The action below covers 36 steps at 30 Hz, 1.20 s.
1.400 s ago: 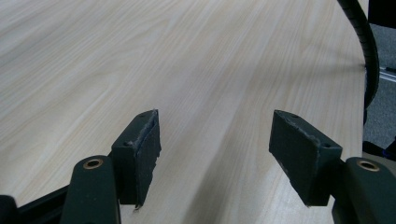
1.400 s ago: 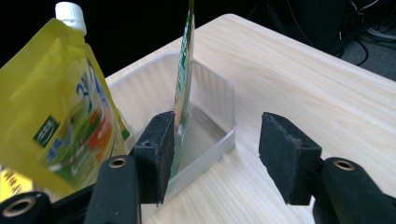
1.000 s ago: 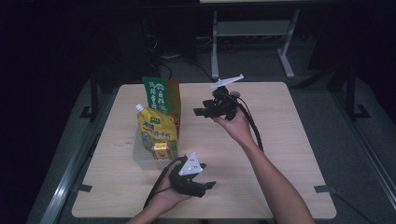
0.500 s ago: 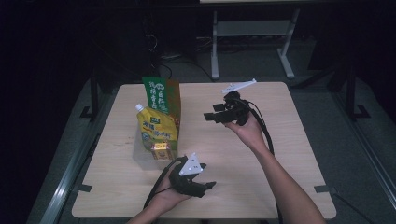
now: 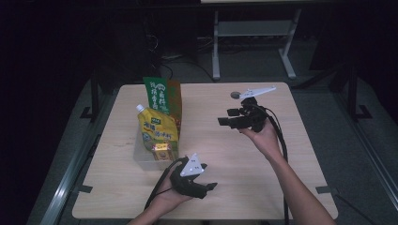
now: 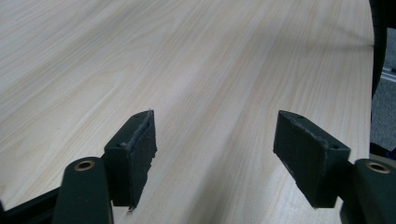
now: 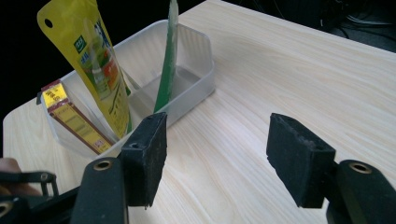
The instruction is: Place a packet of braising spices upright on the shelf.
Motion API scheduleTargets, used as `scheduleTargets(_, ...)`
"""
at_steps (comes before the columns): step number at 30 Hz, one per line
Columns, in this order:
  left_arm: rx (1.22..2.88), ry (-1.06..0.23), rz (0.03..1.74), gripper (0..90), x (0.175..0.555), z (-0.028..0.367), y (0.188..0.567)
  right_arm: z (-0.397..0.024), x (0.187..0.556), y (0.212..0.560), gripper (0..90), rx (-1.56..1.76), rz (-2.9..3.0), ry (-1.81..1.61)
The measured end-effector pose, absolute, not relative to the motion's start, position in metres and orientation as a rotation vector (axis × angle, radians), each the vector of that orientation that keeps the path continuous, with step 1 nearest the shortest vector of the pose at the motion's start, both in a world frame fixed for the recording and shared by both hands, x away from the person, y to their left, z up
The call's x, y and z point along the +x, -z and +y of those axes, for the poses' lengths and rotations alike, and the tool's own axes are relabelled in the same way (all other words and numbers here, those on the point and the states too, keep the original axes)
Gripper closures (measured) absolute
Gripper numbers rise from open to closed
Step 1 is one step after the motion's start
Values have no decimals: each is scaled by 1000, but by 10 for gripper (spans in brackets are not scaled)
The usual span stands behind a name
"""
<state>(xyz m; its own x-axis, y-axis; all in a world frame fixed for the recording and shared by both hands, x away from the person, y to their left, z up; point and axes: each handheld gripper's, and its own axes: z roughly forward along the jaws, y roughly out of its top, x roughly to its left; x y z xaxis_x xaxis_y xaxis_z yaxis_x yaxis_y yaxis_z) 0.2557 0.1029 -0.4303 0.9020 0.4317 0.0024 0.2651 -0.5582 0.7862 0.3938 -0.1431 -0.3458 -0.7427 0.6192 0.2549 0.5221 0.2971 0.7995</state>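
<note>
The tub (image 7: 196, 81) is clear plastic, oblong, its long axis running away from the person; in it stand a yellow spouted pouch (image 5: 157, 129), a green packet (image 5: 157, 93) behind it and a small yellow box (image 5: 161, 151) in front; right of the tub, the right gripper (image 5: 224, 121) points at it, jaws apart, empty; the left gripper (image 5: 211, 186), in front of the tub, has just been opening, empty.

table (image 5: 291, 154): pale wood | on it: clear plastic tub (image 5: 145, 159)
</note>
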Motion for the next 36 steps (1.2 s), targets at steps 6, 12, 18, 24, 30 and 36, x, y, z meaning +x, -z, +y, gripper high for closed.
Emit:
scheduleTargets(6,2181,-243,505,286,256,104,430,-156,387,351,360,1111,2442,-1437)
scheduleTargets(12,2180,-245,503,277,257,104,430,-168,379,355,356,1127,2436,-1435)
scheduleTargets(18,2184,-246,502,270,257,104,430,-177,372,360,348,1144,2421,-1453)
scheduleTargets(24,2174,-251,509,269,257,105,430,-185,365,366,346,1163,2406,-1447)
scheduleTargets(30,2174,-251,506,268,257,105,429,-195,358,371,344,1185,2404,-1448)
scheduleTargets(36,2169,-249,512,267,257,105,430,-204,349,373,342,1202,2389,-1460)
